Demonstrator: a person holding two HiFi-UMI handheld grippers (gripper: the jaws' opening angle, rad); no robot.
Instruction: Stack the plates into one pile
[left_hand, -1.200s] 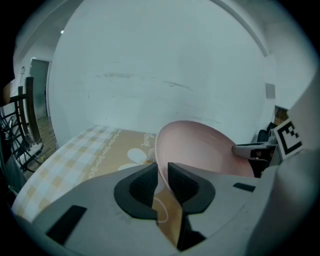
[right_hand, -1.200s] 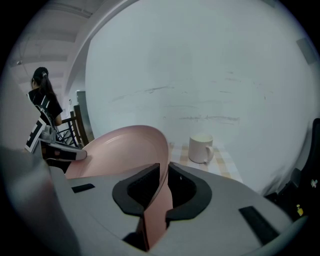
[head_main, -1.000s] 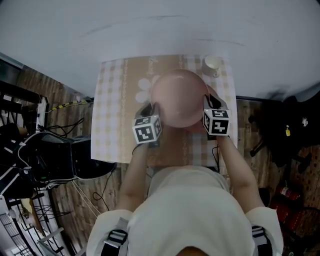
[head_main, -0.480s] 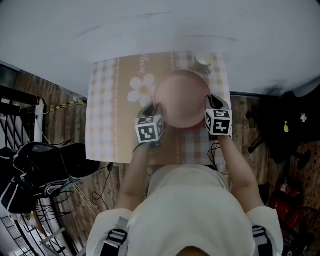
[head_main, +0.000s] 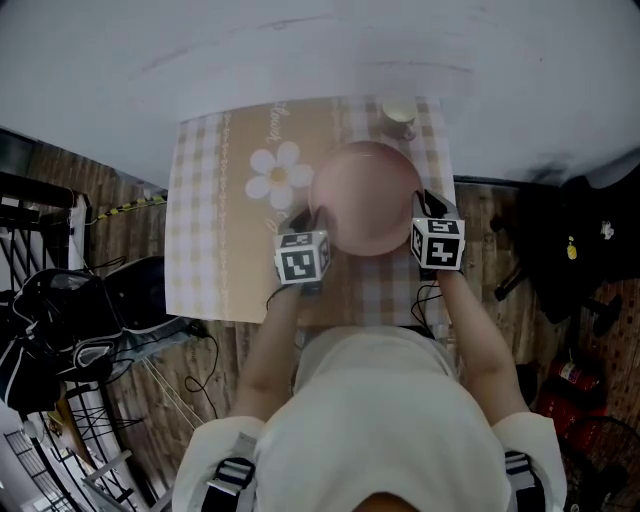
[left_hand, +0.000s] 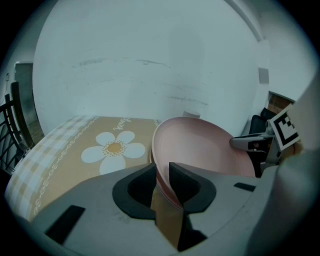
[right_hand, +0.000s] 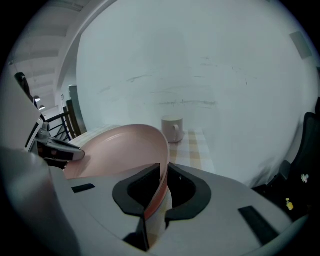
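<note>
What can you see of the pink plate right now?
The pink plate is round, shallow and plain, with a raised rim, ceramic or plastic by its look. It is over the checked tablecloth, near but apart from the white mug. The right gripper clamps its right rim; its left rim lies between the left gripper's jaws, which have just been opening. Whether it rests on the cloth is unclear.

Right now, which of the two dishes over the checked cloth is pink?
The wide, shallow plate beside the daisy print. The other dish, the mug at the far right corner of the cloth, is pale and has a handle.
</note>
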